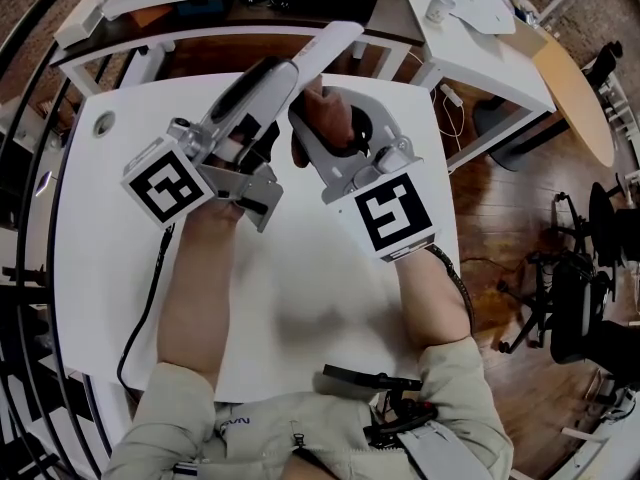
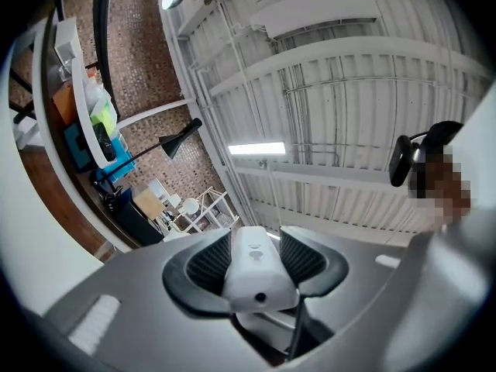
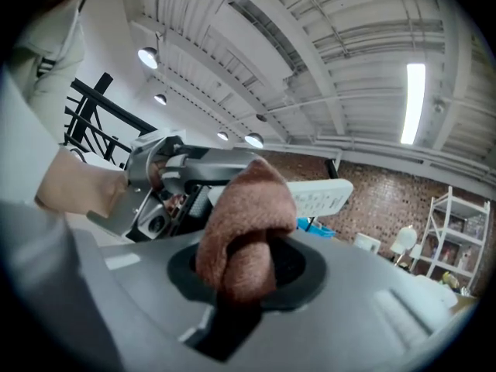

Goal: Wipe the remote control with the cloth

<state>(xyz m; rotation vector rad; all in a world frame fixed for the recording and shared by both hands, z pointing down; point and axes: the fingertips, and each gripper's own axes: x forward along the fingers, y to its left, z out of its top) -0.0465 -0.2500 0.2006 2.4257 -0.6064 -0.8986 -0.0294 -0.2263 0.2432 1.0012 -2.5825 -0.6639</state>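
Clamping white remote (image 2: pixel 260 276) in left gripper (image 2: pixel 256 242), jaws about half apart, ribbed pads pressed on both long sides. Holding it tilted up in the air over desk's (image 1: pixel 300 288) far edge, near the middle, free end poking out past that edge. Pinching bunched brown cloth (image 3: pixel 246 223) in right gripper (image 3: pixel 248 268), jaws nearly together, folds bulging up over the tips. In head view, set with cloth right at remote's side, above far half of desk; probably touching, contact spot hidden. Showing rows of grey button labels on remote face in right gripper view, too small to read. Carrying a small embossed mark on remote's near end in left gripper view, unreadable. Bearing pale print on jacket (image 1: pixel 240 423) at desk's near edge, too small to read. Wearing black-and-white square patterns on both marker cubes (image 1: pixel 170 183).
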